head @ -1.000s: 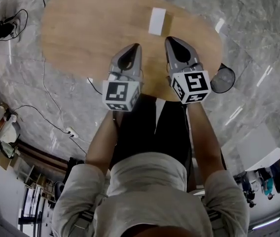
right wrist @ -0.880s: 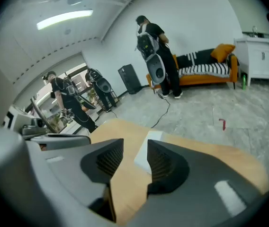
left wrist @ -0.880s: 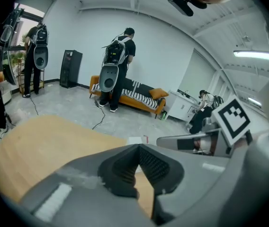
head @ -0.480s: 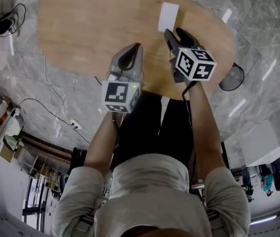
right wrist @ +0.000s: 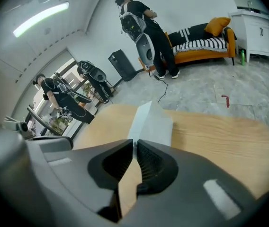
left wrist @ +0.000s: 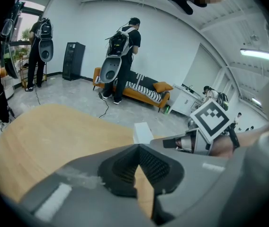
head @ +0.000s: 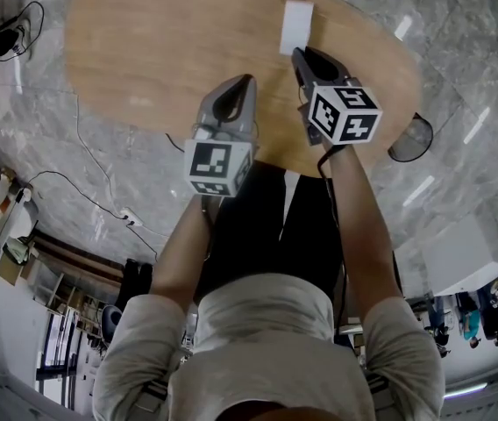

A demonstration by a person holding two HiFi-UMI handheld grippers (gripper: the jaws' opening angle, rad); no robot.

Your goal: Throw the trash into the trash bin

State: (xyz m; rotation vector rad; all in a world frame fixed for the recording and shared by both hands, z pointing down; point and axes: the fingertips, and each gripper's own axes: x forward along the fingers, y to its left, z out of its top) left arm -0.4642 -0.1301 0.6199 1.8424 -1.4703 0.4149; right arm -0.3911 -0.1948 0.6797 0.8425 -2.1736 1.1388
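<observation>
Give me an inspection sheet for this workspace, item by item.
Surface: oval wooden table, holding only the white box.
Job's things: white box on the table; trash bin on the floor beside the table.
Clutter: nothing seen.
Grippers: left gripper jaws shut, empty; right gripper jaws have just been closing, on the box's near edge.
Cables: cable across the floor.
Surroundings: marble floor, people, orange sofa.

Right gripper [head: 299, 54] has advanced and rolled since the earlier frames. Its jaws have just been closing, with the white box [head: 296, 26] edge apparently nipped between the tips.
</observation>
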